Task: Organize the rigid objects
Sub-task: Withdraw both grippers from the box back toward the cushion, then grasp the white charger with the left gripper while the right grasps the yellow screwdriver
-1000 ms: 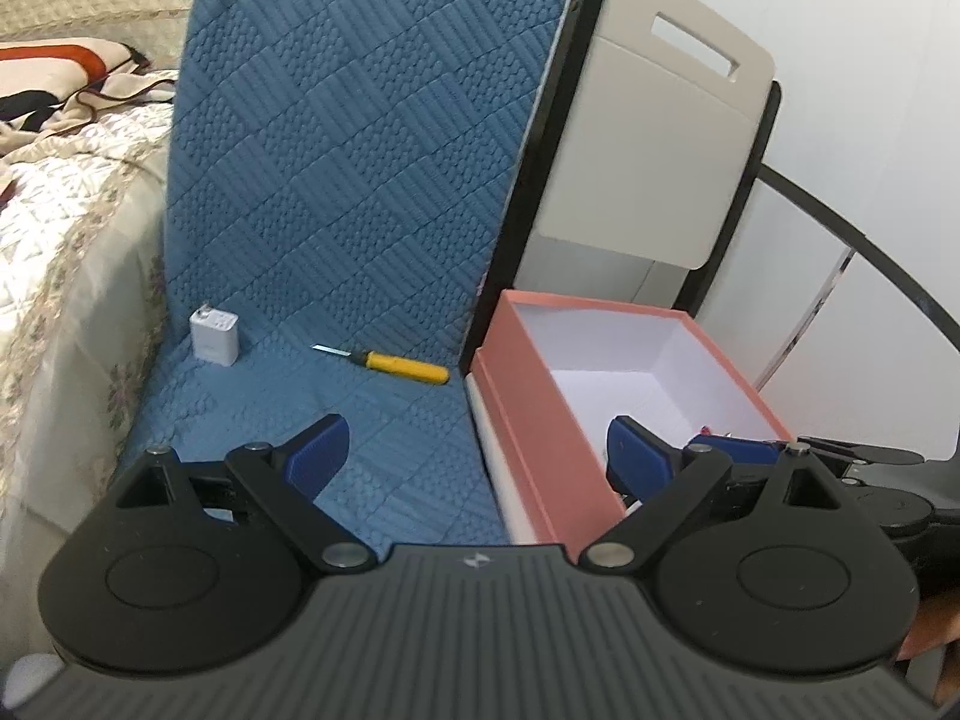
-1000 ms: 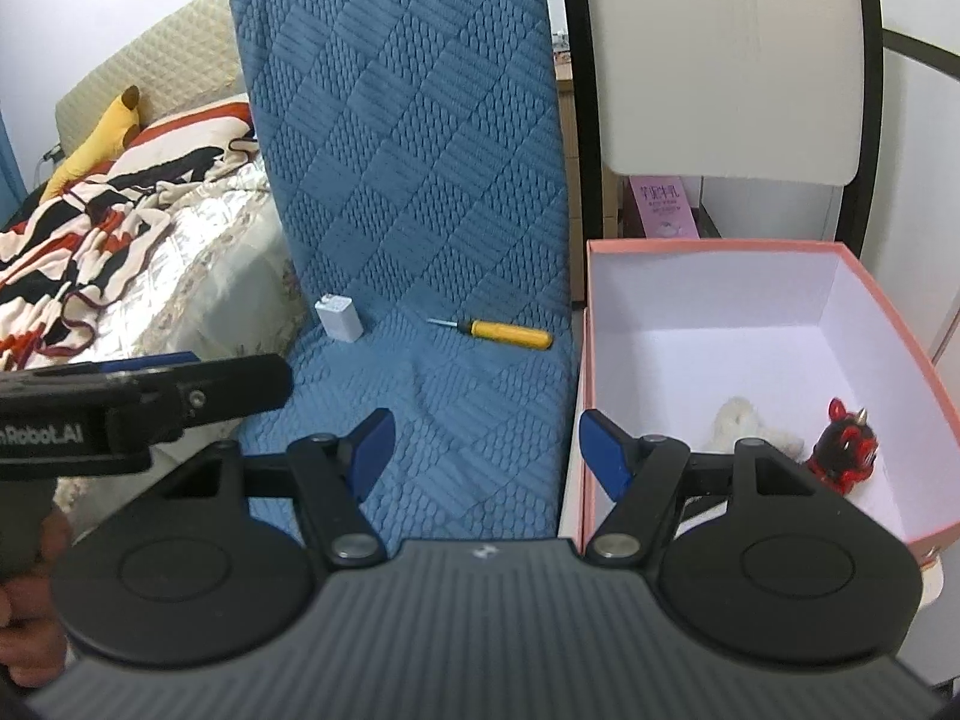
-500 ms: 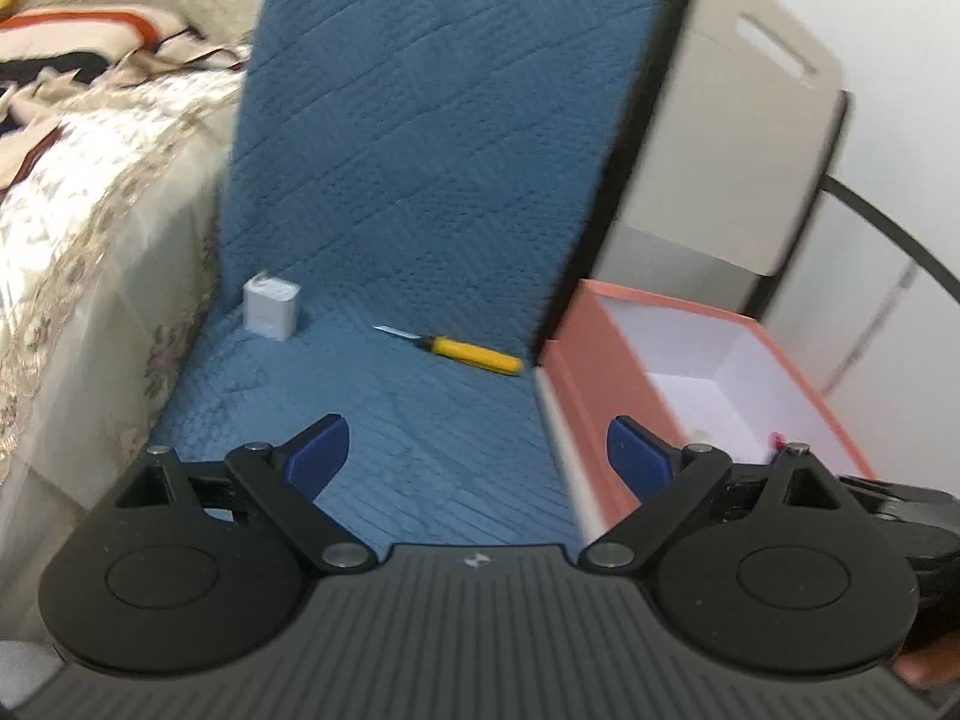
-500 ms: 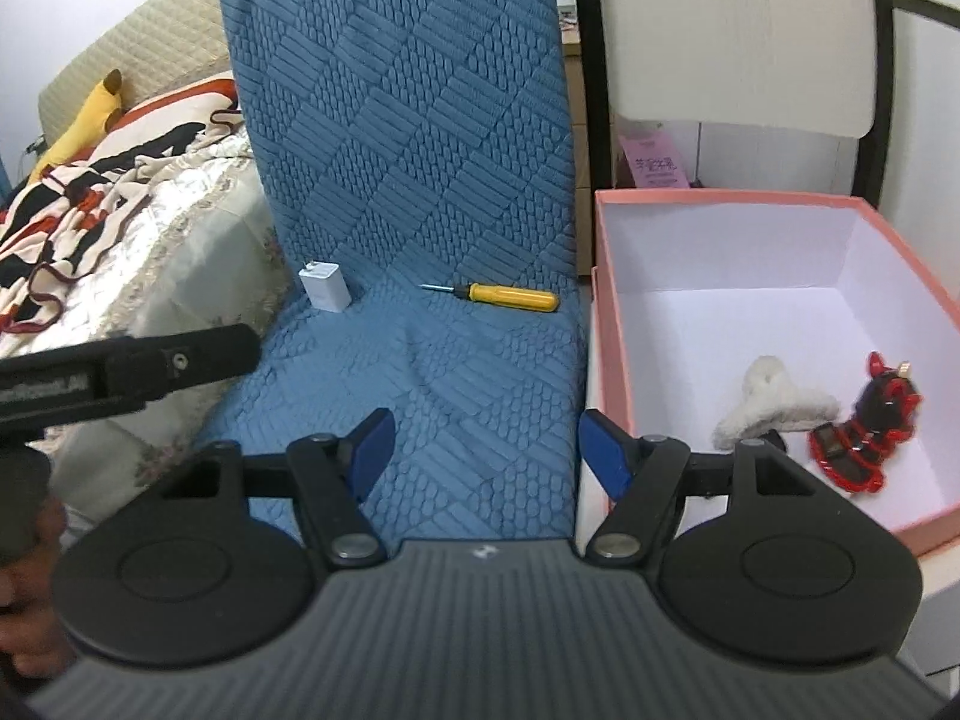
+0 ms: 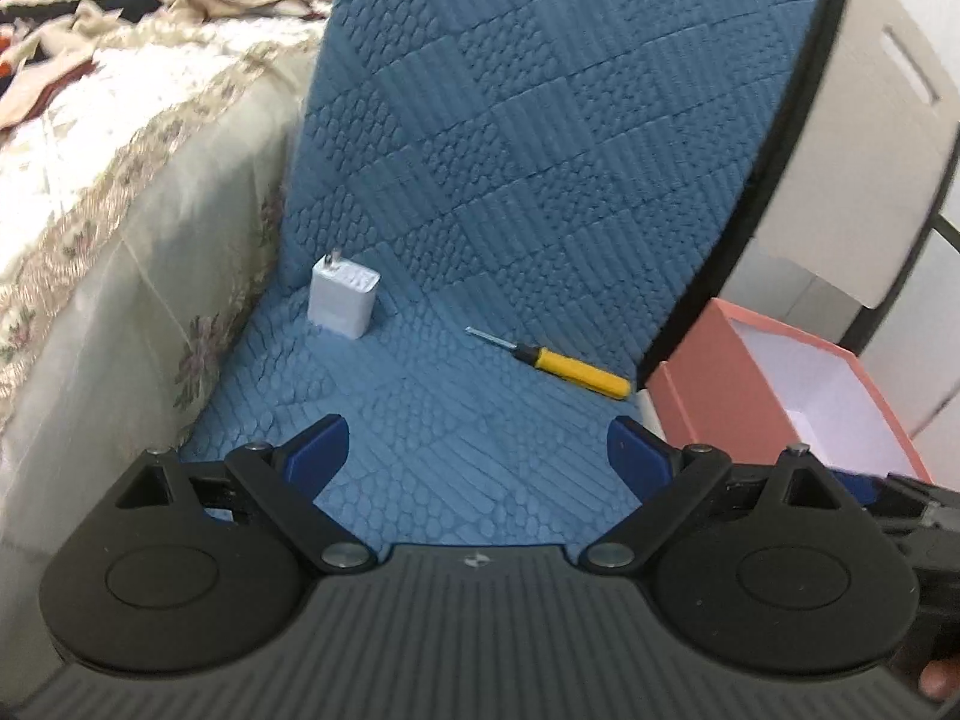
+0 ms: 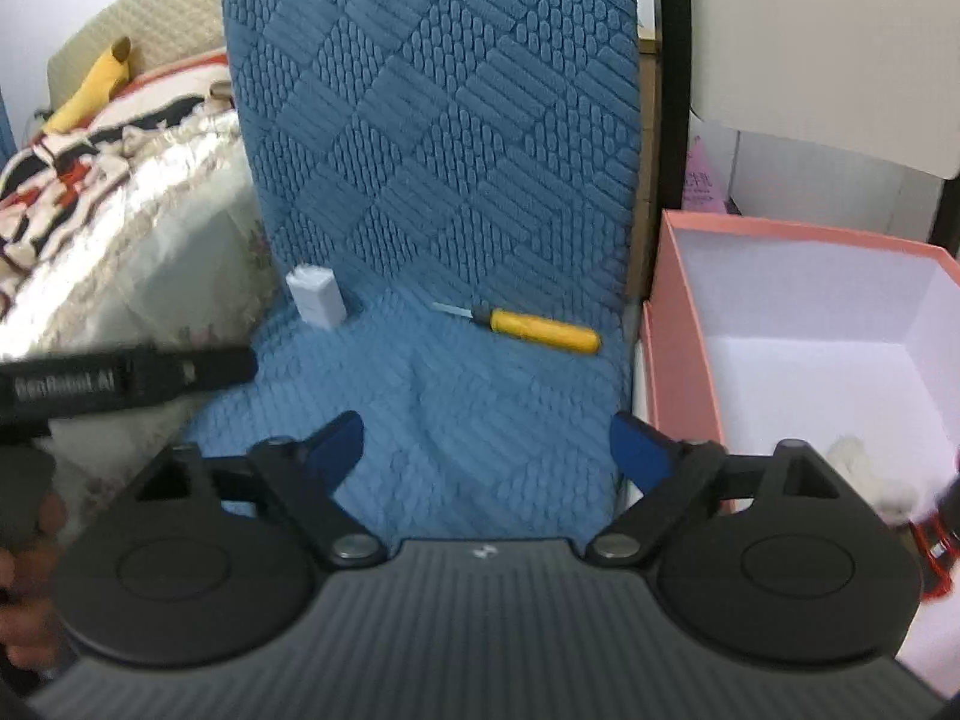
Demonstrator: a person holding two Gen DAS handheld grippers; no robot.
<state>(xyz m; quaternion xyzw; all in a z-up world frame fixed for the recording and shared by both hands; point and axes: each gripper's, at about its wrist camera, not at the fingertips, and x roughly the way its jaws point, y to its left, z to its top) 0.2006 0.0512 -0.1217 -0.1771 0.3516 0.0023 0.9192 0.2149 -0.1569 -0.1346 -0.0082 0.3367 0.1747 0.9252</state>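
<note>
A white plug adapter (image 5: 343, 301) (image 6: 317, 297) stands on the blue quilted seat (image 5: 456, 438) near the backrest. A yellow-handled screwdriver (image 5: 576, 373) (image 6: 537, 330) lies to its right, close to a pink box (image 5: 714, 402) (image 6: 678, 330). Inside the box a white fluffy item (image 6: 864, 468) and a red-and-black toy (image 6: 936, 534) show at the right wrist view's edge. My left gripper (image 5: 477, 447) hovers open above the seat, short of both objects. My right gripper (image 6: 486, 441) is opening its jaws over the seat, nothing between them.
A bed with a floral cover (image 5: 120, 138) borders the seat on the left. A white chair back (image 5: 852, 138) with a black frame stands behind the box. The left gripper's black body (image 6: 120, 381) crosses the right wrist view at lower left.
Both grippers moved forward and down toward the seat; adapter and screwdriver look larger. The left view swung left, away from the box. The right gripper's jaws spread wider.
</note>
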